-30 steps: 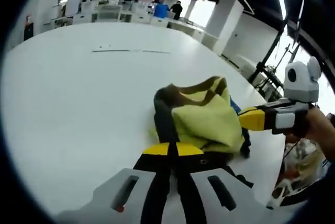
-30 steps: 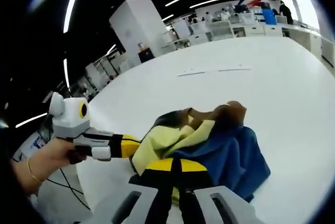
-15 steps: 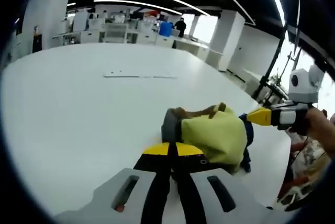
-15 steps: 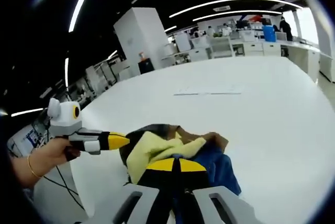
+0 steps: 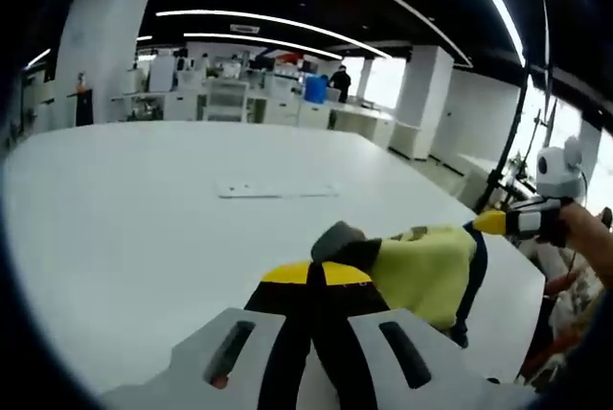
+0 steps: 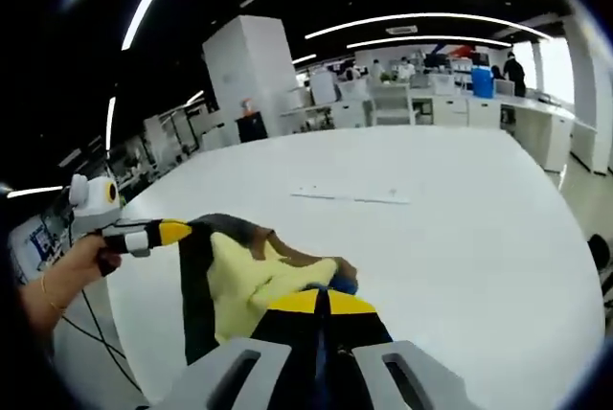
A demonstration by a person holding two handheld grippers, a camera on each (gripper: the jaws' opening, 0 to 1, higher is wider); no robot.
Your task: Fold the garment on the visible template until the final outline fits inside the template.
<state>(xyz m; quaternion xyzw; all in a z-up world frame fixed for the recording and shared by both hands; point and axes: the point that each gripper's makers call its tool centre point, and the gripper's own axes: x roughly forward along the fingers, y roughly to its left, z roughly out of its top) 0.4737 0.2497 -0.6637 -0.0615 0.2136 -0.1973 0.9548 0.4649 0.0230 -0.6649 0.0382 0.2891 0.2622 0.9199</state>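
A wide white surface point(image 5: 124, 228) carries the bunched yellow, blue and dark garment point(image 5: 421, 266), held at its near edge between both hands. The left hand-held gripper point(image 5: 316, 281) is clamped on the garment's near left end, and the right hand-held gripper point(image 6: 321, 307) is clamped on its right end, each reaching forward over the surface.

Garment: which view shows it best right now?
Right gripper view. The garment shows there as a broad spread of yellow with dark and brown panels, held between the left gripper and the right gripper. The left gripper view shows a smaller yellow panel with a dark edge.
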